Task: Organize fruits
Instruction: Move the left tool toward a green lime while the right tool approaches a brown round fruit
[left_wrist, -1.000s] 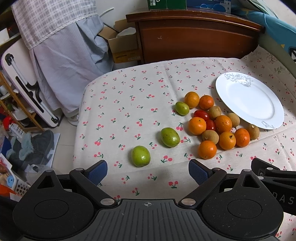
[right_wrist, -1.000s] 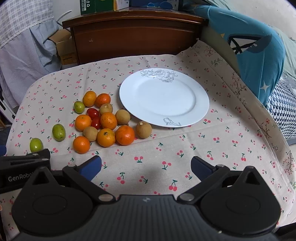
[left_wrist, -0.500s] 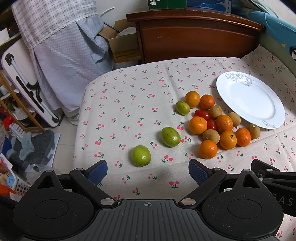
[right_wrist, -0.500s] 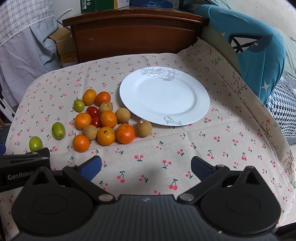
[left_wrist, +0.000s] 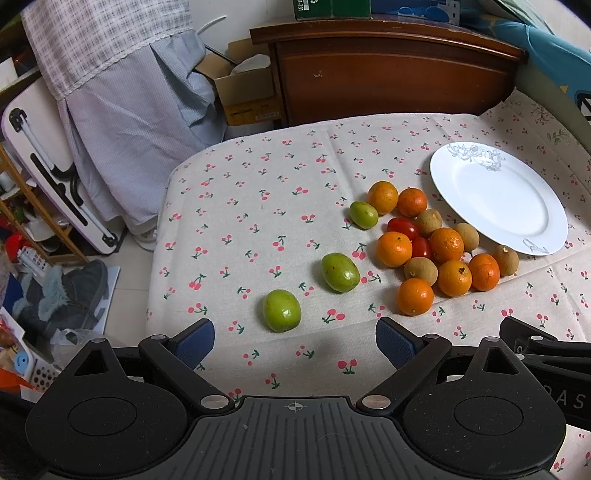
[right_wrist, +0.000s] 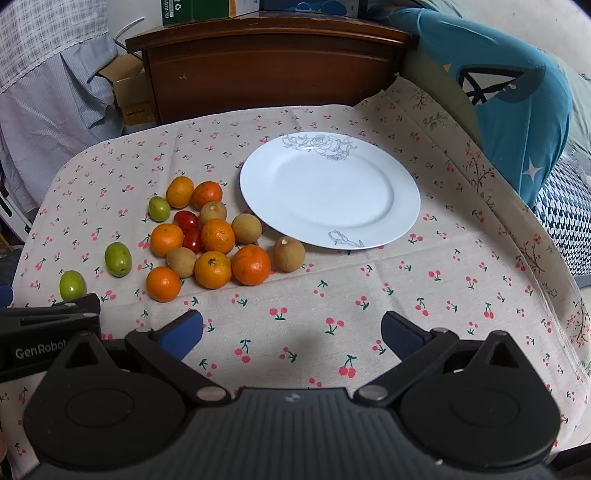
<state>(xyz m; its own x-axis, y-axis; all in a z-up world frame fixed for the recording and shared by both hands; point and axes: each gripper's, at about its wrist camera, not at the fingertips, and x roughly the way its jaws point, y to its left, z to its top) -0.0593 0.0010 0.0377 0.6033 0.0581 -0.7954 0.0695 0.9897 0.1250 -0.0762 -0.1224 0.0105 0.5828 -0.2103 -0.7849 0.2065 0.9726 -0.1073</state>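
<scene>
Both grippers, left gripper (left_wrist: 294, 341) and right gripper (right_wrist: 291, 332), hover spread and empty above the cherry-print tablecloth (left_wrist: 258, 206), the round fruits heaped beside the bare white plate (right_wrist: 402, 206), so a clumsy pinch on the nearest green fruit (left_wrist: 281, 310) might roll it off the edge.

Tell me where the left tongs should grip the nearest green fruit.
Grip the nearest green fruit across its rounded middle, coming straight ahead and down with the open left tongs. It lies alone on the tablecloth, apart from the other fruit, so both sides look free.
</scene>
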